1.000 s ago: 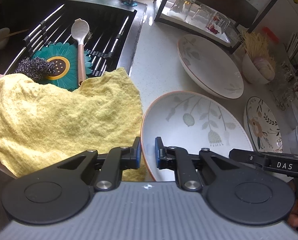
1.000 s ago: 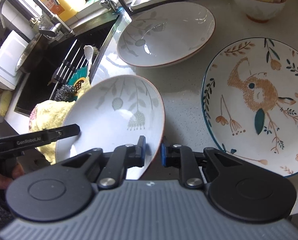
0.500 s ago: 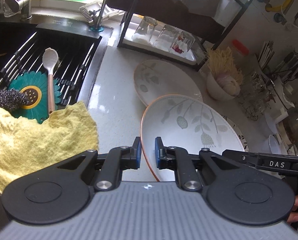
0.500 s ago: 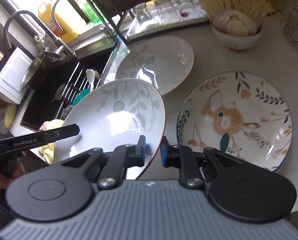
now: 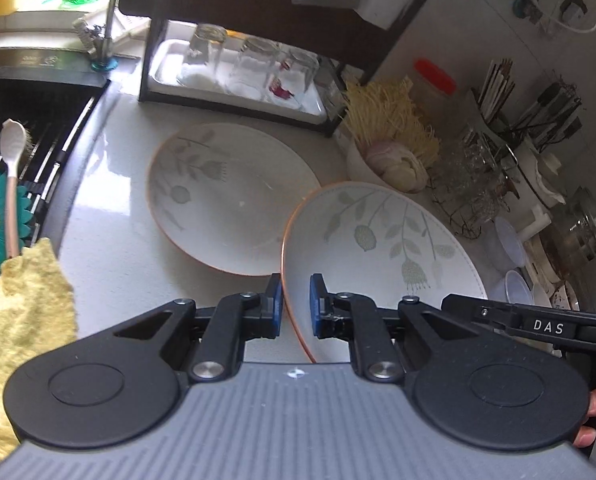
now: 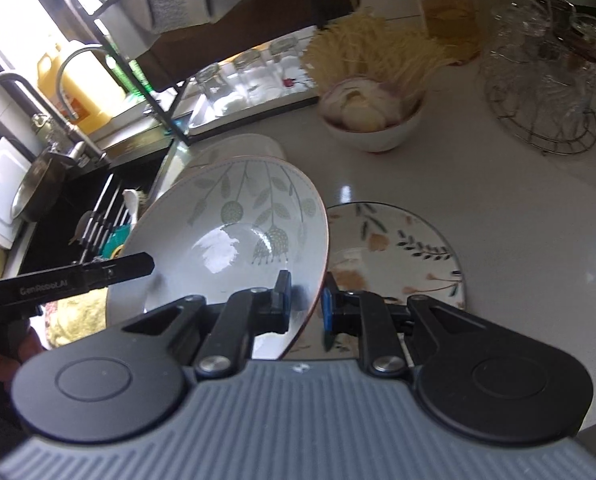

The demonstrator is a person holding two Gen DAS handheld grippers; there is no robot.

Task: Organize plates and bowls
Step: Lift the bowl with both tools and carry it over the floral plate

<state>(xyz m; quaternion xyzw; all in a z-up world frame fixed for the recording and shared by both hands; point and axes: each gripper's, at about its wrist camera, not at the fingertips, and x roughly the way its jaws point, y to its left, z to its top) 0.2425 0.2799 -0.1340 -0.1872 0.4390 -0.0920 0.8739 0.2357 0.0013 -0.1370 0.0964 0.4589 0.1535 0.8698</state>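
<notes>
Now each tool, left (image 5: 296, 304) and right (image 6: 306, 300), pinches the leaf-patterned bowl's (image 5: 378, 248) opposite rims.

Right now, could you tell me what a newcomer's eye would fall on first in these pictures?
A leaf-patterned bowl held in mid-air, its rim clamped on one side by the left hand-held gripper and on the other by the right hand-held gripper. Behind it on the counter lies a matching bowl, with a floral plate to its right.

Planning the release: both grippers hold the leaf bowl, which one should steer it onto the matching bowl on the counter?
Left, probably. The left gripper clamps the held bowl beside the matching bowl; the right gripper grips over the rabbit plate.
</notes>
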